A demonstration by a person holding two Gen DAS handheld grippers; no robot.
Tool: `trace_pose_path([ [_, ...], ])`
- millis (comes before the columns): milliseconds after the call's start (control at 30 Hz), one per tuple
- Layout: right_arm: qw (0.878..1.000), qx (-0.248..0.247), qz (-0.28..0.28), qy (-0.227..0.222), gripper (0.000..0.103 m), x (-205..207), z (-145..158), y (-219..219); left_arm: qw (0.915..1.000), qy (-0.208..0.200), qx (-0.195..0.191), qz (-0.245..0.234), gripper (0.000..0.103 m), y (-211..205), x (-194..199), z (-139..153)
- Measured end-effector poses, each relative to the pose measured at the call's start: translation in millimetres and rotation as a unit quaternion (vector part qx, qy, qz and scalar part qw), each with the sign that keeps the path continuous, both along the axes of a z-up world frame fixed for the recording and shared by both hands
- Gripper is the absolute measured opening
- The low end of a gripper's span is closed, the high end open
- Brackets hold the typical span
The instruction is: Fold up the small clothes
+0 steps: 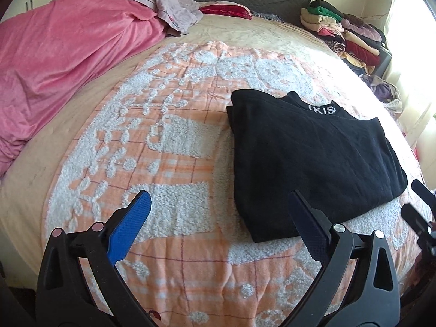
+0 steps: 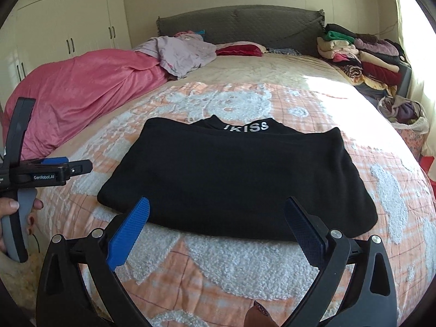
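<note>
Flanking folded black top [image 2: 237,179]: pink duvet [image 2: 81,92] left, clothes stack [image 2: 362,57] right.

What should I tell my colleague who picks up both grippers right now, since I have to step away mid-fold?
Left gripper: open, empty, over the blanket beside the garment.
Right gripper: open, empty, at the near edge of the garment.
Black top: lies folded flat on the orange-and-white blanket, its lettered collar toward the headboard, free of both grippers.
Done: this top looks folded.
Left: likely move it to the folded clothes stack at the far right of the bed, then fetch the next piece.
</note>
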State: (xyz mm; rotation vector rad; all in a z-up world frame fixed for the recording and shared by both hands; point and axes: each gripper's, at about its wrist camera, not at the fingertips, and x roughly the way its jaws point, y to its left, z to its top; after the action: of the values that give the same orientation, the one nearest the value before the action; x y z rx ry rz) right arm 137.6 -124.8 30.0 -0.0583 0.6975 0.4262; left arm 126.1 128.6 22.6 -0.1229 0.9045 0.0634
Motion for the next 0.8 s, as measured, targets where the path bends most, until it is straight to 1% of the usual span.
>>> trace_pose_path([
  [200, 0.999, -0.019, 0.041, 0.003, 0.098, 3, -11, 39, 0.9999, 0.004, -0.001, 0.011, 0.093, 12, 6, -1],
  [333, 0.997, -0.042, 0.061, 0.005, 0.098, 4, -22, 62, 0.9999, 0.007, 0.001, 0.015, 0.093, 18, 12, -2],
  [567, 0.993, -0.084, 0.087, 0.011, 0.098, 2, -44, 88, 0.9997, 0.014, 0.002, 0.02, 0.093, 28, 24, -5],
  [800, 0.986, -0.131, 0.106, 0.002, 0.098, 0, -64, 110, 0.9996, 0.02, 0.002, 0.022, 0.093, 33, 37, -9],
])
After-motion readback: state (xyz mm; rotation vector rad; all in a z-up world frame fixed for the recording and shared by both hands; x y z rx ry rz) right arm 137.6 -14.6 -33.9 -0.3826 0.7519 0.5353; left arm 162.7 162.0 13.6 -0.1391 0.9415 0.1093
